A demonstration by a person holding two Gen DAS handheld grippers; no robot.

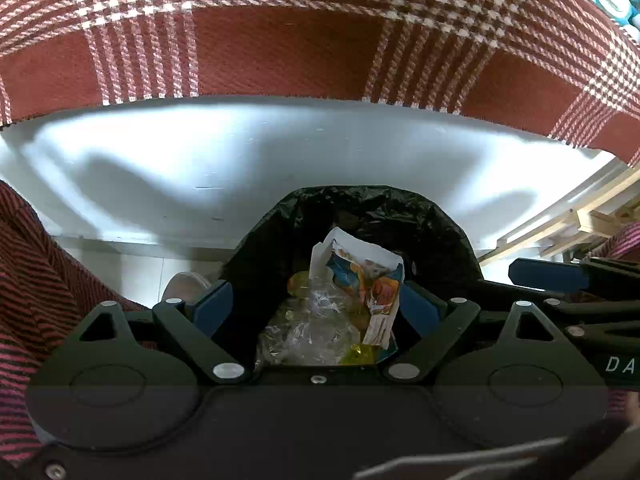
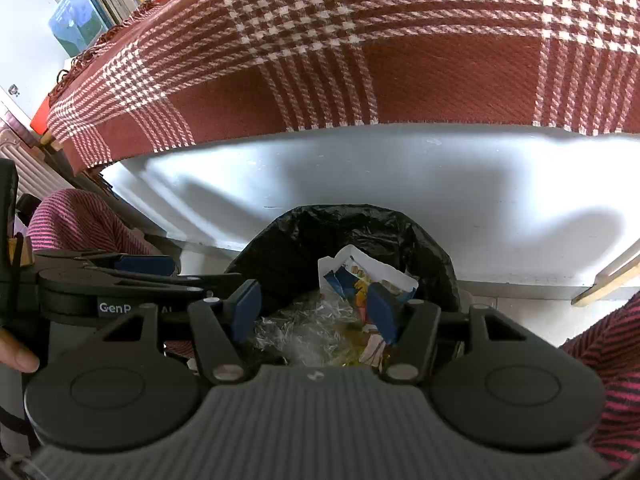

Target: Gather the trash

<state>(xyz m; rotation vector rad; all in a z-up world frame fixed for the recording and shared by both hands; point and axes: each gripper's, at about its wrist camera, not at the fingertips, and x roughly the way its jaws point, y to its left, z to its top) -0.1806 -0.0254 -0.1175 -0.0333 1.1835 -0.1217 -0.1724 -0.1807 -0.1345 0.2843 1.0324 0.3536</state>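
Both hand-held grippers hang just above the bin [image 1: 360, 216], which is lined with a black bag and stands on the floor below the counter's edge [image 1: 280, 152]. The left hand-held gripper [image 1: 320, 304] is released, jaws spread wide with nothing between them. The right hand-held gripper [image 2: 316, 308] is released too. The trash, a colourful wrapper [image 1: 368, 280] and clear crumpled plastic [image 1: 308, 328], lies inside the bin. The wrapper stands tall near the bin's rim, so a finger brushing it on the way out could probably drag it over the rim.
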